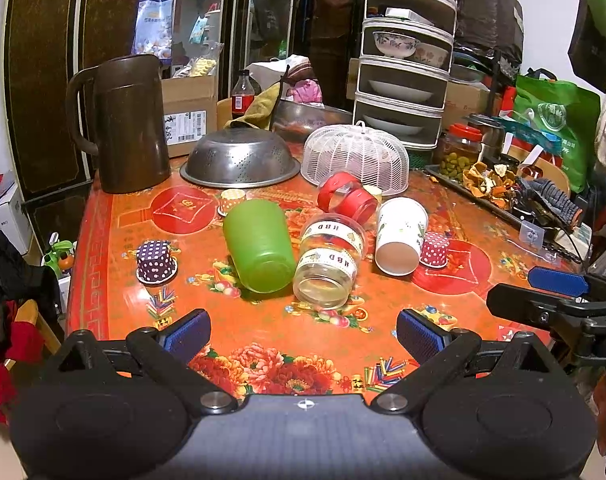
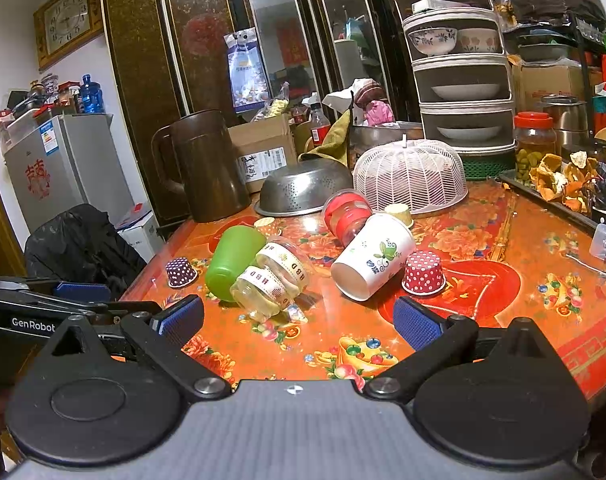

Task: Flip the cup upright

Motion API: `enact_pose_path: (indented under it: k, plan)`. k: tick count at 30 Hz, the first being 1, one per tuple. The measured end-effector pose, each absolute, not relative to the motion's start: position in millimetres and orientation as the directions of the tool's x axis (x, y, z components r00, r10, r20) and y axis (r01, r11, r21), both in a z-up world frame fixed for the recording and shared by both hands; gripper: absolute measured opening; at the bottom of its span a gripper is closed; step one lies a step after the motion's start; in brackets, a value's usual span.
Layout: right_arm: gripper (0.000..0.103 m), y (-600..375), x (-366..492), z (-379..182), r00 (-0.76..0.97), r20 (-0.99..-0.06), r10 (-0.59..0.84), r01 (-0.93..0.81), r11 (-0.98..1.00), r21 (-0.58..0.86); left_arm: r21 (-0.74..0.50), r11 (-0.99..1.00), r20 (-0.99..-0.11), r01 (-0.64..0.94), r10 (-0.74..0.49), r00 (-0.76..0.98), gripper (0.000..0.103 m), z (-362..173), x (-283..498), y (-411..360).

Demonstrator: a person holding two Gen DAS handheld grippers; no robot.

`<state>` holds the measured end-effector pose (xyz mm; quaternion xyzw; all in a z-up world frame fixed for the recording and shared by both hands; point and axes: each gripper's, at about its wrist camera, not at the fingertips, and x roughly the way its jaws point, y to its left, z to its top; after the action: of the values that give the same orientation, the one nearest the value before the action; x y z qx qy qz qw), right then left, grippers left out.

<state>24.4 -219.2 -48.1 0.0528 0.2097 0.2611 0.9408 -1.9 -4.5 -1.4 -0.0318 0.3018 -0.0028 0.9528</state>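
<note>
Several cups lie on their sides on the red floral table (image 1: pixel 287 340): a green plastic cup (image 1: pixel 259 246) (image 2: pixel 233 258), a clear cup with an HBD band (image 1: pixel 329 266) (image 2: pixel 271 280), a white paper cup with a leaf print (image 1: pixel 401 234) (image 2: pixel 373 256) and a clear cup with a red band (image 1: pixel 347 196) (image 2: pixel 347 214). My left gripper (image 1: pixel 303 332) is open and empty, just short of the clear cup. My right gripper (image 2: pixel 299 320) is open and empty, in front of the white cup; it also shows at the right of the left wrist view (image 1: pixel 555 292).
Small dotted cupcake liners stand upside down: purple (image 1: pixel 155 261) (image 2: pixel 180 272) and red (image 1: pixel 434 249) (image 2: pixel 423 273). Behind are a brown jug (image 1: pixel 129 124), an inverted steel colander (image 1: pixel 239 158), a white mesh food cover (image 1: pixel 357 154), a tiered dish rack (image 1: pixel 407 60) and a tray of peels (image 1: pixel 487 182).
</note>
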Motion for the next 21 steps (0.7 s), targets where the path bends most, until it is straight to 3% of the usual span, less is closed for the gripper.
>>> enact_pose_path:
  k: [21]
  plan:
    - [0.102, -218.0, 24.4, -48.8, 0.770, -0.378, 0.514, -0.470, 0.858, 0.207, -0.072, 0.997, -0.583, -0.022, -0.024, 0.812, 0.100, -3.7, -0.1, -2.6]
